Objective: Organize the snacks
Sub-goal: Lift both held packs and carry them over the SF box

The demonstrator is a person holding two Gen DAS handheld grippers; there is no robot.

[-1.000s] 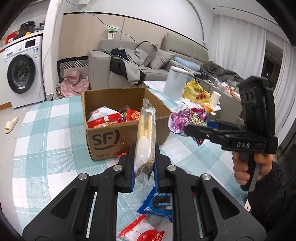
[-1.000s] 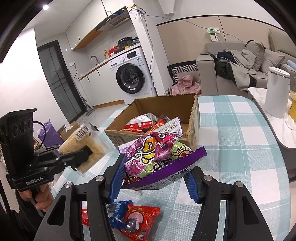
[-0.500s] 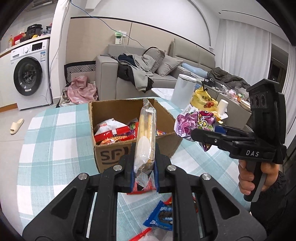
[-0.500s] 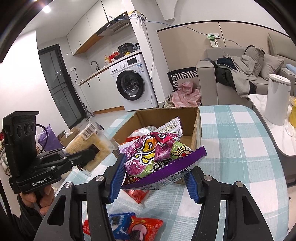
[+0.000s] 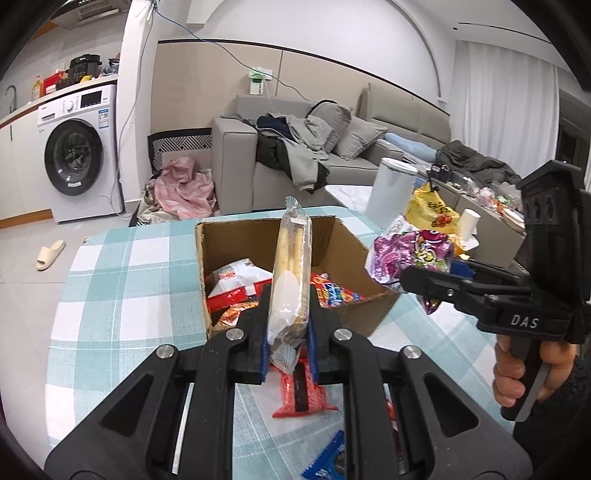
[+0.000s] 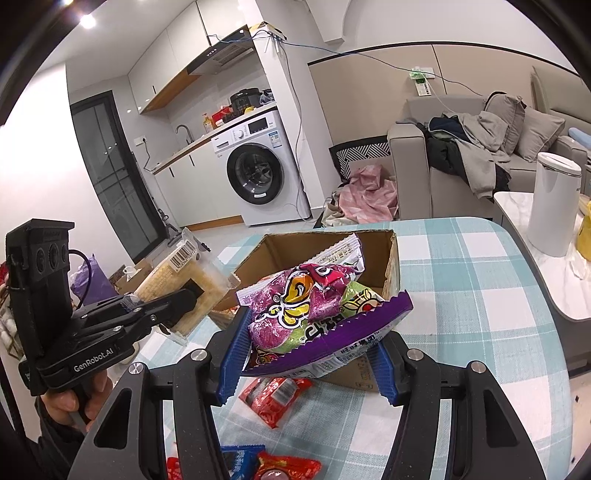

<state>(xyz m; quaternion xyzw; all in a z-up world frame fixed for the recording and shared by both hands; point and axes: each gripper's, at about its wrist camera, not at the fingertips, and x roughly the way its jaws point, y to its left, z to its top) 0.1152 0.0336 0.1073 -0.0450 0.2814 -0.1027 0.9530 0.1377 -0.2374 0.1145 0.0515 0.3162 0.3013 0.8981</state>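
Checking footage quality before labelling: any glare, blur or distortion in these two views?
Left wrist view: sharp, strong fisheye bending, black vignette corners; biscuit packet wrapper shows mild sheen. Right wrist view: ceiling light flares top left; purple snack bag stays crisp.

Bright, even indoor light. In the right wrist view a ceiling lamp (image 6: 88,21) glares at 11 o'clock. Both fisheye views bend straight lines and fade to black at the corners. Shadows are soft. Focus is sharp, with no motion blur.

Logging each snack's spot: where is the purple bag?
Gripped in the right tool, the crinkly purple snack bag hangs over the near rim of the open cardboard box.
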